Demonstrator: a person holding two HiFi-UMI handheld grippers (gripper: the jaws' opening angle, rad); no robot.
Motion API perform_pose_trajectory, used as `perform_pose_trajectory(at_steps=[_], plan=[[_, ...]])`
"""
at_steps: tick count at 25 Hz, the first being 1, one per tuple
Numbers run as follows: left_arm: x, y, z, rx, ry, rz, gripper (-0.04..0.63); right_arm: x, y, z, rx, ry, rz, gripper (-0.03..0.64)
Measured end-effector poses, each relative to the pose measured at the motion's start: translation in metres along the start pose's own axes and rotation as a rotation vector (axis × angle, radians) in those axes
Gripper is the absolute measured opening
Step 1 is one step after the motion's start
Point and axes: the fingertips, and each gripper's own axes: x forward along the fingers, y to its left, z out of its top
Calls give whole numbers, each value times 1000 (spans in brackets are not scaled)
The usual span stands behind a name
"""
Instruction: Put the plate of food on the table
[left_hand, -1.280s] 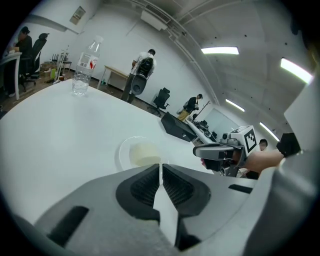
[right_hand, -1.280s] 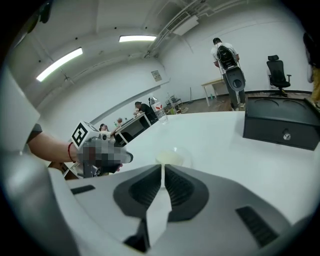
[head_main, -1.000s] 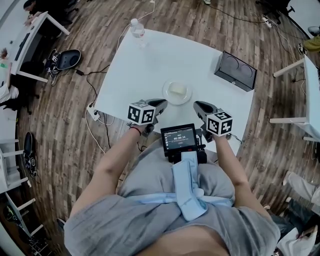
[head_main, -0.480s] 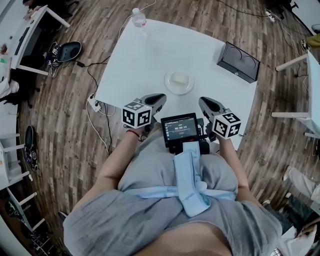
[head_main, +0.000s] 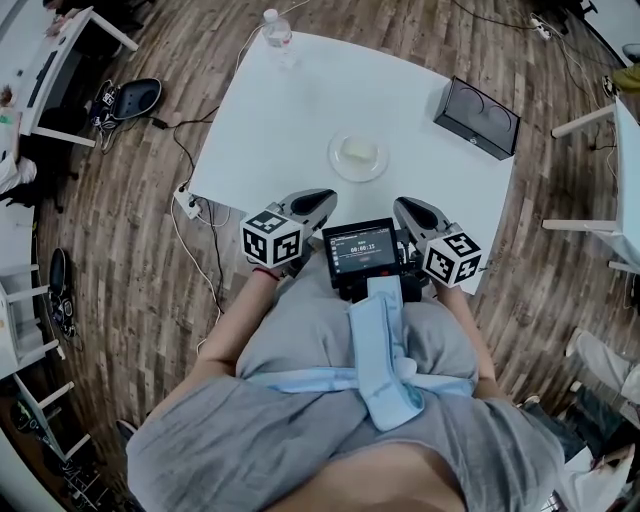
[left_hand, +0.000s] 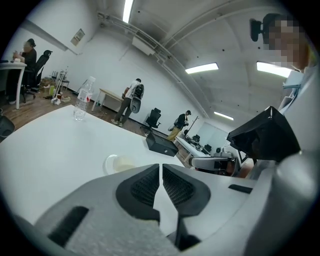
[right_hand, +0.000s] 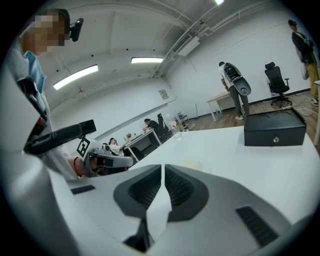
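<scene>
A clear plate (head_main: 358, 157) with a pale piece of food rests on the white table (head_main: 290, 120), near its front middle. My left gripper (head_main: 316, 198) hovers at the table's near edge, left of and short of the plate, jaws shut with nothing between them. My right gripper (head_main: 404, 208) mirrors it on the right, also shut and empty. In the left gripper view the plate (left_hand: 118, 163) lies just beyond the closed left gripper (left_hand: 161, 170). In the right gripper view the plate (right_hand: 194, 164) shows faintly past the closed right gripper (right_hand: 163, 172).
A black box (head_main: 475, 116) sits at the table's right side, and a water bottle (head_main: 277, 36) stands at its far left corner. A screen device (head_main: 362, 255) hangs at my chest between the grippers. Cables and a power strip (head_main: 187, 208) lie on the wooden floor at left.
Both grippers have drawn back from the plate toward my body. The plate stays where it was on the table.
</scene>
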Motion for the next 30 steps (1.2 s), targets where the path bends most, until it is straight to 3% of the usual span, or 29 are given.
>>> perform_pose_trajectory(at_steps=[30], plan=[[4,-6,-7,0,14,-25,31,1,3,3,-28,2,-2,34]])
